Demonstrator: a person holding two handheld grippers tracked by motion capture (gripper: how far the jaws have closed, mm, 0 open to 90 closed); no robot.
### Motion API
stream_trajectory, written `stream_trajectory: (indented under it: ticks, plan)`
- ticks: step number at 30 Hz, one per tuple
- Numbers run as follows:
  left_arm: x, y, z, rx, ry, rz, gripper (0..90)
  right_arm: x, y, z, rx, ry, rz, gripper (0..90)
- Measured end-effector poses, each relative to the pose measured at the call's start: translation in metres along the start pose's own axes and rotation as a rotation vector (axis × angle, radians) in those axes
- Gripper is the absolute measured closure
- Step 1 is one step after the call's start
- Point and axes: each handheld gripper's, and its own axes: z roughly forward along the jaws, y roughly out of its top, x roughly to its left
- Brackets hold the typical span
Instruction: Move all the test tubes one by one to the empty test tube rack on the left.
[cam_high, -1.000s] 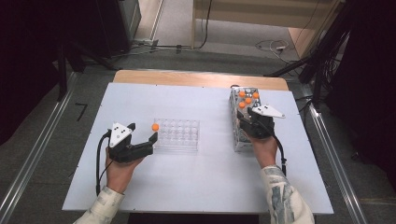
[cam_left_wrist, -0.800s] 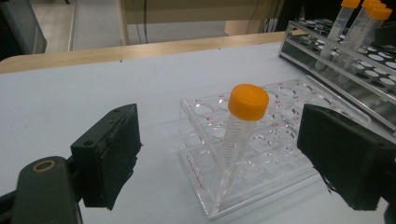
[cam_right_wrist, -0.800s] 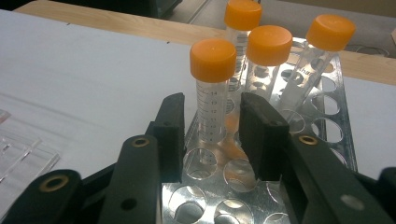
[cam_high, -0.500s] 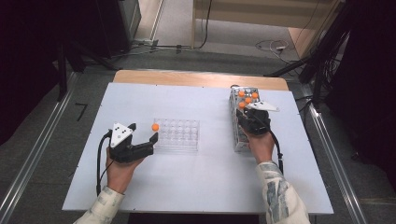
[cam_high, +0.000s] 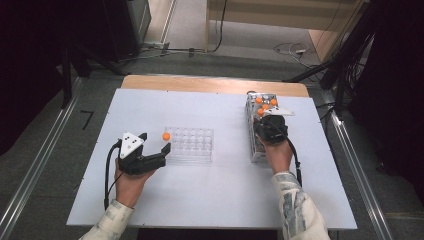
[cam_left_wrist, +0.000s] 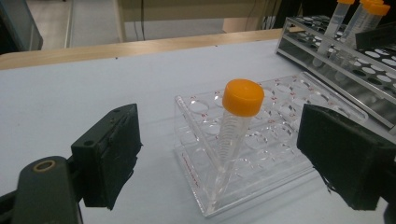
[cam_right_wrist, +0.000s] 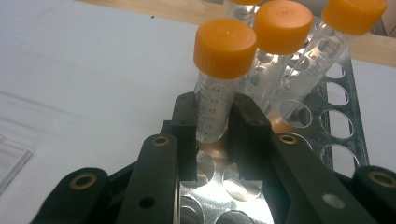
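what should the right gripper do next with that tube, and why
Probably lift it straight up. The right gripper has just been closing and its jaws now clamp the nearest orange-capped tube, which is still seated in the metal rack. Neighbouring tubes stand close behind, so a vertical pull should clear them. The clear acrylic rack with one tube looks like the destination.

Right hand-held gripper (cam_right_wrist: 212, 123) jaws just closed onto an orange-capped tube (cam_right_wrist: 219, 79) in the metal rack (cam_right_wrist: 336, 126).
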Motion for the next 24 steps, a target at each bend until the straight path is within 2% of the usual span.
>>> stream_trajectory:
  ticks: [12,24]
  plan:
    - [0.001,0.0,-0.001,-0.005,0.004,-0.004,13.9,0.001,-0.001,-0.004,-0.034,-0.002,-0.007,72.4]
    - [0.003,0.001,-0.003,-0.014,0.004,-0.013,12.5,0.0,0.007,-0.022,-0.106,0.001,-0.007,72.6]
